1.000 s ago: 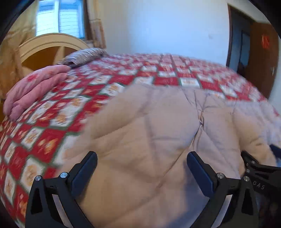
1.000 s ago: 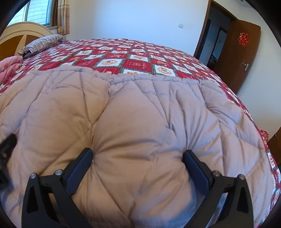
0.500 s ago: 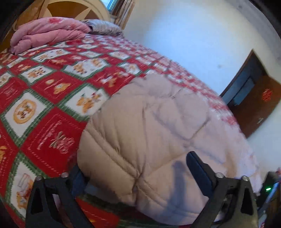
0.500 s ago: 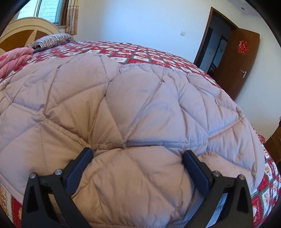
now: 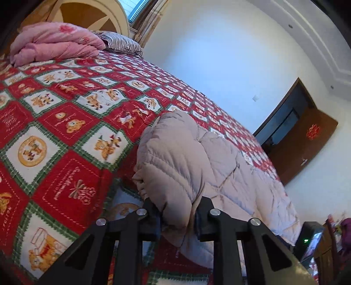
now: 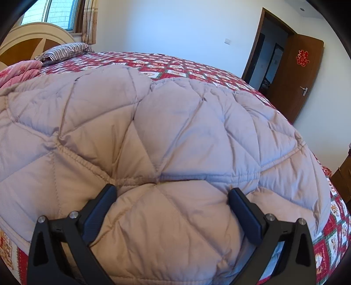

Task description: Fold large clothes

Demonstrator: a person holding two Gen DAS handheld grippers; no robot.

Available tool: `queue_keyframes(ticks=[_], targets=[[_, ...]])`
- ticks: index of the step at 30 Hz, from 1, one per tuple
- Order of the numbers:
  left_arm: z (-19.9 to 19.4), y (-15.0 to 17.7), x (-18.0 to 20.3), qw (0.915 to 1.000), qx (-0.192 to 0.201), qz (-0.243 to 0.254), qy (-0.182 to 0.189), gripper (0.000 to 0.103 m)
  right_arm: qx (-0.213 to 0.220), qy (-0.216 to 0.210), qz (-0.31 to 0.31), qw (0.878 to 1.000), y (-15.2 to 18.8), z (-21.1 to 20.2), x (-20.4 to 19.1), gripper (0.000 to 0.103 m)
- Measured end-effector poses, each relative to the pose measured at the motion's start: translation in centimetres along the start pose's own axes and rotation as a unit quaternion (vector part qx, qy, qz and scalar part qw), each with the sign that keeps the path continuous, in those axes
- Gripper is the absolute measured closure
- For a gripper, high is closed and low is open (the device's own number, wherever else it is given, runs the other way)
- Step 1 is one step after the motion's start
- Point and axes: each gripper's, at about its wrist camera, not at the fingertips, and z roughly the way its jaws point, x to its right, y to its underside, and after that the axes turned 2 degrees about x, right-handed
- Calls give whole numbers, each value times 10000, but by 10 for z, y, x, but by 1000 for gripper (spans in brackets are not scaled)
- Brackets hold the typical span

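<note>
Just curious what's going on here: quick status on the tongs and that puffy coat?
Left tongs just closed, pinching coat edge. Right tongs open, pressed onto coat. Nothing in the way.

Both wrist views look low and close across the puffy beige quilted coat (image 5: 188,166) (image 6: 175,140); left one tilted, both sharing the brown wooden door (image 5: 307,140) (image 6: 296,79)

Ahead of me the bed wears a red patchwork bedspread (image 5: 65,114) with teddy-bear squares edged in green. Up by the cream arched headboard (image 5: 96,13) there's a bunched pink quilt (image 5: 54,43), and just beside it a striped pillow (image 5: 122,42). A window (image 6: 54,15) sits above, curtain (image 6: 90,22) hanging next to it. Over on the far wall, a brown door (image 6: 300,74) stands open, red paper ornament (image 6: 302,57) stuck on it, and a wall switch (image 6: 228,40) shows nearby.
</note>
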Motion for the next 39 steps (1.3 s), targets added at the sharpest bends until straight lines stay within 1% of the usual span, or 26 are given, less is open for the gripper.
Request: queue_keyframes(ticks=[4, 6, 8, 10, 12, 14, 15, 16, 17, 18, 19, 20, 22, 24, 25, 26, 27, 29, 30, 32, 34, 35, 36, 37, 38, 39], targets=[[-21, -8, -16, 9998, 206, -26, 6, 82, 33, 146, -64, 9999, 2, -7, -21, 0], [-38, -15, -25, 9994, 354, -62, -12, 82, 100, 283, -108, 9995, 4, -14, -41, 0], [-56, -23, -27, 9986, 518, 45, -63, 82, 211, 302, -150, 9992, 7, -20, -60, 0], [-70, -30, -24, 9975, 656, 228, -119, 82, 337, 169, -253, 9990, 8, -26, -82, 0], [-83, -38, -12, 9953, 815, 480, -187, 82, 387, -60, -301, 9988, 7, -29, -91, 0], [-92, -45, 6, 9928, 905, 765, -192, 82, 283, -490, -306, 9979, 3, -32, -91, 0], [-95, -45, 15, 9912, 949, 904, -184, 82, 208, -655, -317, 9971, 1, -34, -87, 0], [-100, -46, 35, 9875, 1047, 1170, -152, 82, 21, -1006, -341, 9943, -3, -39, -73, 0], [-102, -46, 47, 9853, 1100, 1306, -116, 82, -129, -1265, -387, 9911, -6, -44, -60, 0], [-104, -46, 64, 9822, 1157, 1481, -21, 82, -200, -1414, -420, 9889, -7, -47, -48, 0], [-104, -44, 89, 9776, 1207, 1723, 116, 82, -221, -1541, -386, 9871, -7, -56, -21, 0], [-102, -41, 111, 9726, 1239, 1955, 217, 82, -174, -1526, -310, 9876, -7, -61, -7, 0], [-94, -34, 153, 9625, 1250, 2368, 441, 82, -33, -1312, 92, 9913, -3, -71, 57, 0], [-81, -17, 202, 9484, 1170, 2859, 717, 82, -27, -925, 439, 9947, 2, -69, 102, 0], [-72, -6, 224, 9398, 1121, 3123, 816, 82, -49, -561, 728, 9958, 9, -65, 143, 0], [-64, 2, 238, 9333, 1085, 3311, 872, 82, -82, -319, 942, 9950, 16, -61, 169, 0], [-50, 22, 261, 9209, 963, 3651, 972, 82, -168, -93, 1177, 9929, 25, -56, 196, 0], [-24, 57, 290, 8978, 650, 4212, 1110, 82, -298, 187, 1635, 9859, 35, -49, 236, 0], [-12, 80, 301, 8829, 495, 4524, 1159, 82, -324, 282, 1994, 9790, 49, -48, 264, 0], [14, 124, 313, 8515, 137, 5107, 1185, 82, -388, 389, 2307, 9715, 61, -48, 288, 0], [38, 168, 314, 8235, -232, 5564, 1086, 82, -413, 430, 2523, 9658, 76, -48, 306, 0], [42, 182, 315, 8120, -234, 5738, 1037, 82, -418, 422, 2574, 9645, 82, -52, 309, 0], [45, 197, 315, 7961, -132, 5973, 961, 81, -425, 384, 2609, 9637, 86, -51, 311, 0], [42, 209, 317, 7834, 14, 6154, 869, 81, -425, 329, 2633, 9632, 91, -51, 310, 0], [40, 213, 317, 7781, 118, 6231, 786, 78, -415, 260, 2649, 9630, 94, -52, 309, 0], [37, 213, 318, 7778, 166, 6238, 755, 76, -395, 185, 2648, 9633, 96, -52, 308, 0]])
